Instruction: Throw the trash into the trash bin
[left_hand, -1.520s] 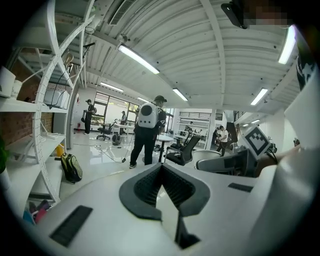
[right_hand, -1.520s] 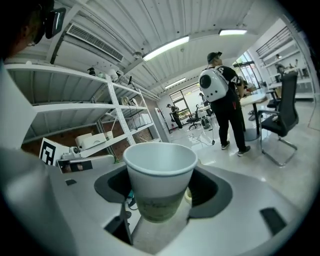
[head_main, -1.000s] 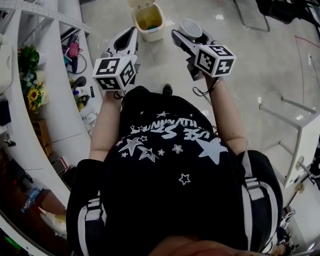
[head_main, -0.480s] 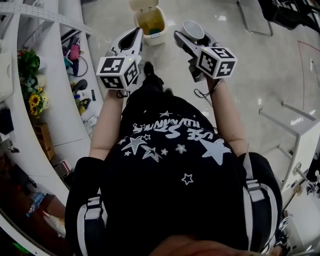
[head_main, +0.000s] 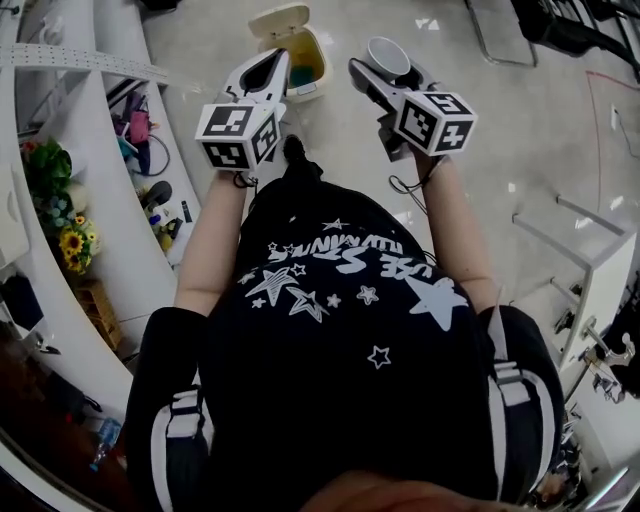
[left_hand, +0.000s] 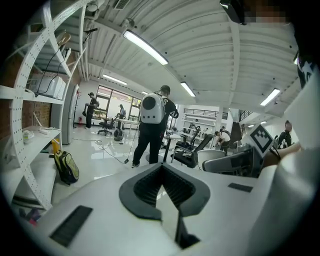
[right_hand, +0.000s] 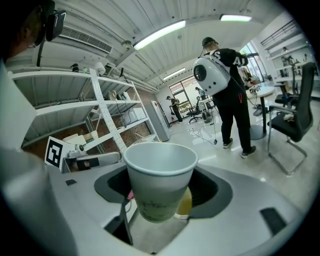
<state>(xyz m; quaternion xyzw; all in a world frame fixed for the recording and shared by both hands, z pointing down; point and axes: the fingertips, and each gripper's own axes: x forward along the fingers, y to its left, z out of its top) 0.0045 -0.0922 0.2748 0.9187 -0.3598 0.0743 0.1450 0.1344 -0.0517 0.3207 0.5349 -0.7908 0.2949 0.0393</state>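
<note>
A cream trash bin stands on the pale floor with its lid up, just beyond my left gripper. That gripper's fingers meet at the tips in the left gripper view, and nothing is between them. My right gripper is shut on a white paper cup, held upright and empty to the right of the bin. In the right gripper view the cup fills the space between the jaws. The left gripper view also shows the cup at its right.
White shelving with flowers and clutter runs along the left. A white table frame stands at the right. A person with a white backpack stands ahead on the floor, beside an office chair.
The person holding the grippers has stepped forward, a shoe now showing. Both grippers have moved toward the bin, and the left tip now overlaps it. The cup stays held.
</note>
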